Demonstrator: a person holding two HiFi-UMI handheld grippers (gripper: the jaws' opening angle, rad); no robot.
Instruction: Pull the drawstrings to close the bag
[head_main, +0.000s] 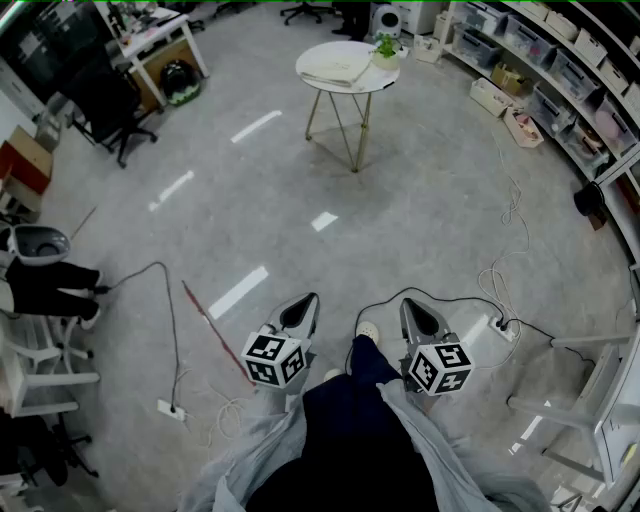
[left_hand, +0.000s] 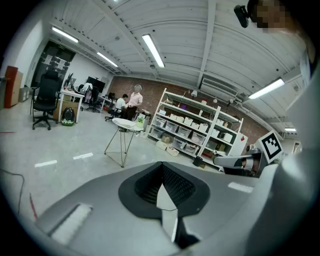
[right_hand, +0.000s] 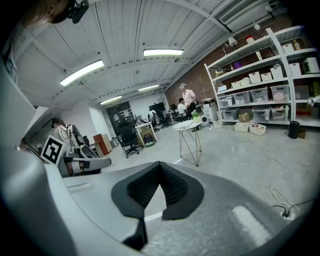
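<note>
Over bare floor (head_main: 250, 190), we hold the left gripper (head_main: 303, 308) and right gripper (head_main: 414, 312) with jaws clenched on nothing. No bag is clearly visible; a pale bundle (head_main: 338, 67) on the far round counter (head_main: 312, 76) may be it. Pulling has not begun; we must walk over first.

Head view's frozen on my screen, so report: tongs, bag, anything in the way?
Left tongs shut, empty; right tongs shut, empty. No bag held; white item on round table ahead, unconfirmed. Loose cable trailing at left.
</note>
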